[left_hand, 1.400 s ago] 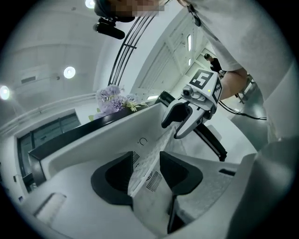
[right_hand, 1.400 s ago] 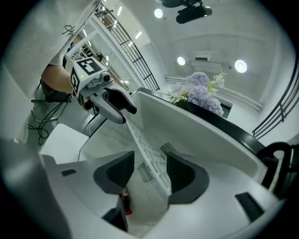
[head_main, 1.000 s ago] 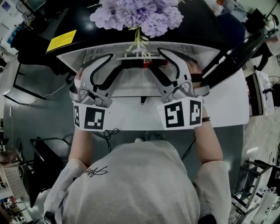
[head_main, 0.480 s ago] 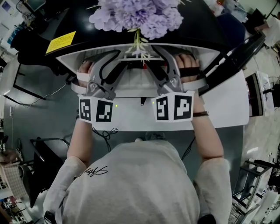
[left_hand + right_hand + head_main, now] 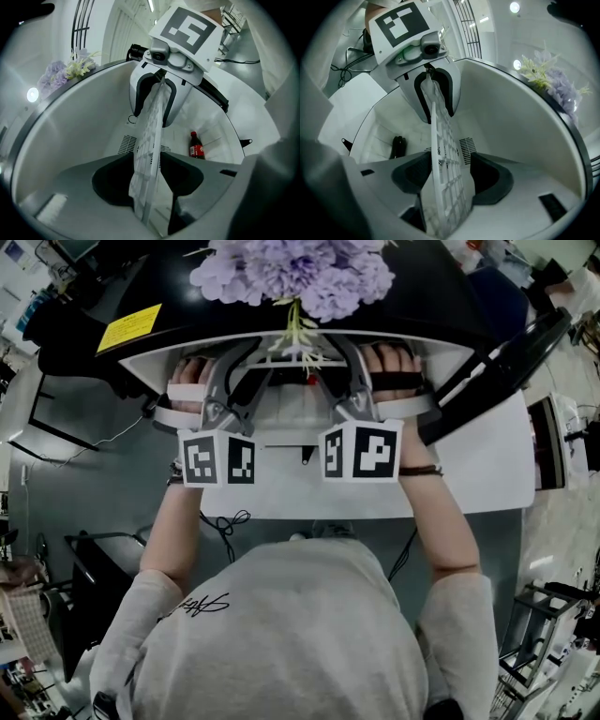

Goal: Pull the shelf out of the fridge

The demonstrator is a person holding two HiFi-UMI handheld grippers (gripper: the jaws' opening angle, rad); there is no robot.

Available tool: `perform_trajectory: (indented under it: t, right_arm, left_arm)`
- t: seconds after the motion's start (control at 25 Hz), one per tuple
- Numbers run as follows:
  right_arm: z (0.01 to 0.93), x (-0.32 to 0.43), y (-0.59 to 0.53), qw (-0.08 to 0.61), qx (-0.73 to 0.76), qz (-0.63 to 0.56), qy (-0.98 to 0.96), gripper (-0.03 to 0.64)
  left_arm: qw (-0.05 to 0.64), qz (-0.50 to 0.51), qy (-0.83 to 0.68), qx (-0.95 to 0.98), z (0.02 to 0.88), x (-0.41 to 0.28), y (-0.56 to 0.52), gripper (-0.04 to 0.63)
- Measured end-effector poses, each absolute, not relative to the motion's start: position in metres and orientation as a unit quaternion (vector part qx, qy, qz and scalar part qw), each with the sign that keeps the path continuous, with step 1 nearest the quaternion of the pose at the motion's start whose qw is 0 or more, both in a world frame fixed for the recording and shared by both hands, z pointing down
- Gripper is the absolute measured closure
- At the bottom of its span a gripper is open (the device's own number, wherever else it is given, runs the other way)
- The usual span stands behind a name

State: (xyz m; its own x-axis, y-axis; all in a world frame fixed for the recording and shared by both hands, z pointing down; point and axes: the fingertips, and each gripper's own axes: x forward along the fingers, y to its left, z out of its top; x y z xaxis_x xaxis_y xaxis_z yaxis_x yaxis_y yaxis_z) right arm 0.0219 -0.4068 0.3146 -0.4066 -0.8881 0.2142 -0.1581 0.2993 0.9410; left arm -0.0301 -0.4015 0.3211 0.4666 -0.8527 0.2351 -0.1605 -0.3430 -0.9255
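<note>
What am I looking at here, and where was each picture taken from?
No robot: a person holds a two-fingered gripper in each hand; the patterned cubes belong to them. The head view looks down from the person's head at a small fridge with purple flowers on top. The other two come from cameras on the left gripper and right gripper, looking along their fingers into the fridge. A white grid shelf stands between both pairs. The right fingers have just been opening and seem clear of it; whether the left ones press on it I can't tell. A cola bottle is inside too.
</note>
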Motion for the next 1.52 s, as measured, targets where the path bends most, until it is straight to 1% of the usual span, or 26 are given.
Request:
perform_trajectory:
  t: [0.48, 0.6, 0.68, 0.72, 0.76, 0.8, 0.88, 0.92, 1.24, 1.52]
  right_arm:
    - [0.328, 0.022, -0.426, 0.418, 0.378, -0.453, -0.691, 0.383]
    - [0.328, 0.023, -0.431, 0.424, 0.382, -0.454, -0.684, 0.383]
    - [0.328, 0.022, -0.433, 0.424, 0.382, -0.454, -0.684, 0.385]
    - [0.328, 0.022, -0.434, 0.425, 0.382, -0.455, -0.683, 0.394]
    - [0.328, 0.022, -0.435, 0.427, 0.381, -0.457, -0.681, 0.416]
    - [0.328, 0.021, -0.435, 0.428, 0.381, -0.462, -0.677, 0.453]
    - [0.328, 0.022, -0.437, 0.433, 0.382, -0.473, -0.665, 0.549]
    - [0.328, 0.022, -0.437, 0.435, 0.383, -0.478, -0.66, 0.56]
    - [0.328, 0.022, -0.438, 0.439, 0.385, -0.483, -0.653, 0.568]
    - [0.327, 0.023, -0.438, 0.442, 0.386, -0.48, -0.652, 0.569]
  left_arm:
    - [0.448, -0.416, 0.36, -0.705, 0.326, -0.03, -0.422, 0.434]
    - [0.452, -0.421, 0.358, -0.7, 0.329, -0.03, -0.426, 0.456]
    - [0.457, -0.424, 0.359, -0.695, 0.329, -0.03, -0.427, 0.491]
    - [0.458, -0.424, 0.36, -0.693, 0.329, -0.03, -0.428, 0.512]
    - [0.459, -0.424, 0.362, -0.692, 0.328, -0.03, -0.428, 0.529]
    - [0.46, -0.424, 0.363, -0.691, 0.328, -0.03, -0.428, 0.529]
    - [0.461, -0.424, 0.364, -0.689, 0.328, -0.03, -0.429, 0.529]
    - [0.463, -0.424, 0.364, -0.688, 0.328, -0.03, -0.429, 0.531]
    - [0.47, -0.423, 0.363, -0.685, 0.329, -0.03, -0.429, 0.538]
    - [0.456, -0.421, 0.363, -0.695, 0.328, -0.03, -0.427, 0.54]
